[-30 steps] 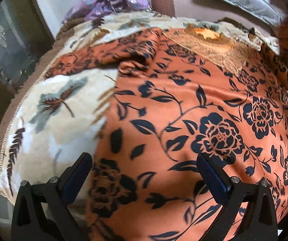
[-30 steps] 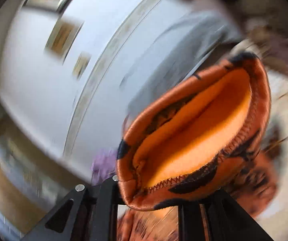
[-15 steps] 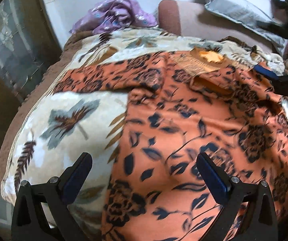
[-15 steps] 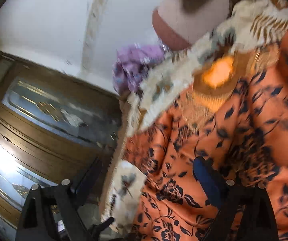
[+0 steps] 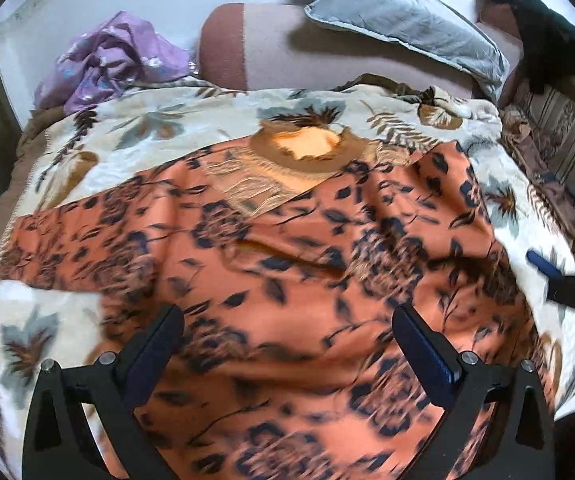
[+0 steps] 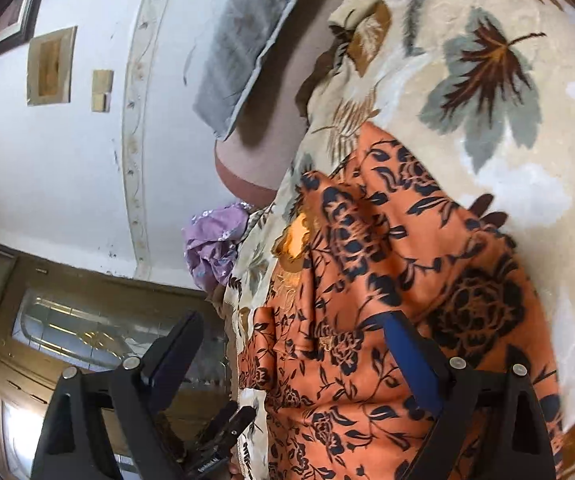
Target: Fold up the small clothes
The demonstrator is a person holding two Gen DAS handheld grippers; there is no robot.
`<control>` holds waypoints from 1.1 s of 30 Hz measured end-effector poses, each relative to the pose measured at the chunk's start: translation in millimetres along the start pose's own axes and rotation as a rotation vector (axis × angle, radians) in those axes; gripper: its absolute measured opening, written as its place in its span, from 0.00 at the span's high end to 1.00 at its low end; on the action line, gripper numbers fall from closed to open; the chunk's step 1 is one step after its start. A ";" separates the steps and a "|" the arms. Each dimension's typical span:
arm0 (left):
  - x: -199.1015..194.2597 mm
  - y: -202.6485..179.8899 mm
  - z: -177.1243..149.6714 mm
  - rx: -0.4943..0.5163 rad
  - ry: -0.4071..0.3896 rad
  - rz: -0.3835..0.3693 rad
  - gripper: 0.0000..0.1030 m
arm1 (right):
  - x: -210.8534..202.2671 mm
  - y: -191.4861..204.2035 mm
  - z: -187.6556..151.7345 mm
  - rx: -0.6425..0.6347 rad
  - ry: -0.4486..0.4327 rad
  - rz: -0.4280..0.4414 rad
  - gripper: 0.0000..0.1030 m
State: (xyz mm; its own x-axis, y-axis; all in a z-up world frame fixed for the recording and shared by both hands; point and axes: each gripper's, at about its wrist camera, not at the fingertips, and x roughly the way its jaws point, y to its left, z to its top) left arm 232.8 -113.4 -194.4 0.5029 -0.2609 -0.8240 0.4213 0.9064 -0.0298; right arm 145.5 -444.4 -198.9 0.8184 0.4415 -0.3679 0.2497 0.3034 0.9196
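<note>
Both your left gripper and right gripper hang apart, empty, above the orange dress; pinch its left sleeve and fold rightward.

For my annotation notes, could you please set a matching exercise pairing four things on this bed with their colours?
Things:
1. top
2. pillow
3. crumpled cloth
4. blanket

Colours:
A. grey
B. cream with leaf print
C. orange with dark flowers
D. purple

Pairs: 1-C, 2-A, 3-D, 4-B
</note>
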 end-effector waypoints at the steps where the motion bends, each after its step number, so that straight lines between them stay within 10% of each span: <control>1: 6.0 -6.6 3.9 0.008 -0.012 0.011 0.00 | 0.7 -2.5 2.3 0.013 0.004 0.004 0.10; 10: 74.1 -26.1 19.0 -0.077 0.098 -0.004 0.12 | 8.3 -25.0 12.9 0.045 0.038 -0.009 0.10; 12: 89.8 -24.7 20.9 -0.088 0.134 -0.015 0.54 | 8.0 -27.1 14.6 0.050 0.047 -0.003 0.10; 17: 91.6 -16.8 33.3 -0.109 0.118 -0.057 0.96 | 7.8 -32.9 19.0 0.050 0.049 -0.020 0.10; 24: 32.7 1.6 71.2 -0.059 -0.035 -0.069 0.97 | 10.3 -41.6 24.8 0.084 0.026 -0.014 0.10; 33: 29.1 102.7 96.6 -0.278 0.023 0.036 0.96 | 26.6 -36.6 19.7 0.057 0.052 -0.037 0.10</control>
State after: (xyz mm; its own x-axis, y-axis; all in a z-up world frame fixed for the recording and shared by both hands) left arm 363.6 -60.0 -166.8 0.4951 -0.2221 -0.8400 0.1790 0.9721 -0.1515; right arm 168.3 -460.4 -239.6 0.7802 0.4748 -0.4073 0.3097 0.2724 0.9110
